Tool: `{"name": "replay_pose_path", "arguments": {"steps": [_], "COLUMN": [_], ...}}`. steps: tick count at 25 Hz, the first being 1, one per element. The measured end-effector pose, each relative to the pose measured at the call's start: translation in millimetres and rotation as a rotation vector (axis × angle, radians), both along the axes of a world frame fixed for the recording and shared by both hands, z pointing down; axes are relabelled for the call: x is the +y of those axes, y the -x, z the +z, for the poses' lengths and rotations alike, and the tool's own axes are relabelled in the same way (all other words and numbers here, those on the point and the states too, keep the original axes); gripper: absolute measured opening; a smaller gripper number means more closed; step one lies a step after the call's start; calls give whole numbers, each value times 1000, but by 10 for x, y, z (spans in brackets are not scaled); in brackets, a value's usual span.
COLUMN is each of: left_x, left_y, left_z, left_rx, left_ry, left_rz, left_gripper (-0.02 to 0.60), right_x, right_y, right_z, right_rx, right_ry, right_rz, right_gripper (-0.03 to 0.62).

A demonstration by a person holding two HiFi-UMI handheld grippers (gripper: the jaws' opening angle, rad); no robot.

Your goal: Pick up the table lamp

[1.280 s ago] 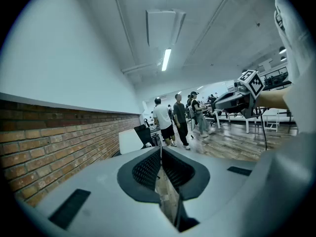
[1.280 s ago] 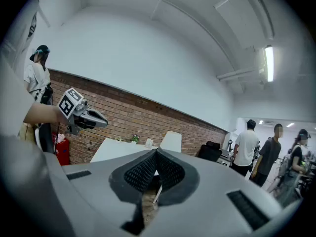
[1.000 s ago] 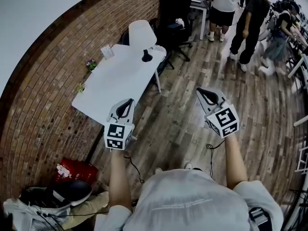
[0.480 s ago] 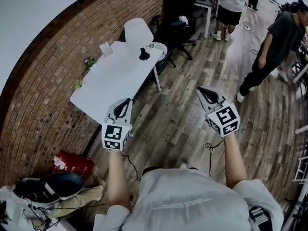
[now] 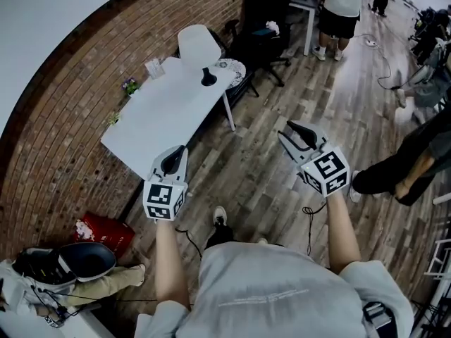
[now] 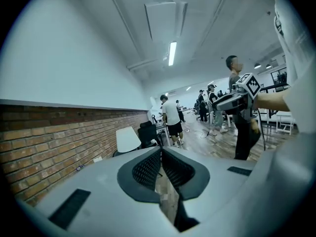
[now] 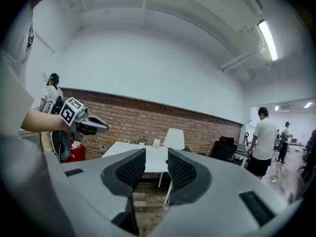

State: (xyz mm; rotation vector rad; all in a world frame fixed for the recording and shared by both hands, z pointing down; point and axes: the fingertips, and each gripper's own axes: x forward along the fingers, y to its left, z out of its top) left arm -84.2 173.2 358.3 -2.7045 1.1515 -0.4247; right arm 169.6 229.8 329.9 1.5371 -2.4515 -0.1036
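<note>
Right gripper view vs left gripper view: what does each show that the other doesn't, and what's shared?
Only the right gripper view: white rectangular table, red box on the floor, the left gripper. Only the left gripper view: the right gripper. Both: white-shaded table lamp, red brick wall, person in a white shirt.

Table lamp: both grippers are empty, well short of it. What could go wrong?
The lamp stands at the table's far end near the edge; nudging its wide shade may tip it. The left gripper is shut and must open first. A person's leg lies close on the right.
</note>
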Motion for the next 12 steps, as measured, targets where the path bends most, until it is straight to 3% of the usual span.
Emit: {"name": "replay_pose_path", "arguments": {"steps": [12], "left_x": [-421], "left_y": [-53], "left_z": [311], "left_rx": [9], "left_ry": [50], "left_rz": [18], "left_gripper": [17], "right_x": [-390], "right_y": [-16], "right_z": [267], "right_rx": [-18], "right_ry": [48], "right_rz": [13], "right_gripper": [181]}}
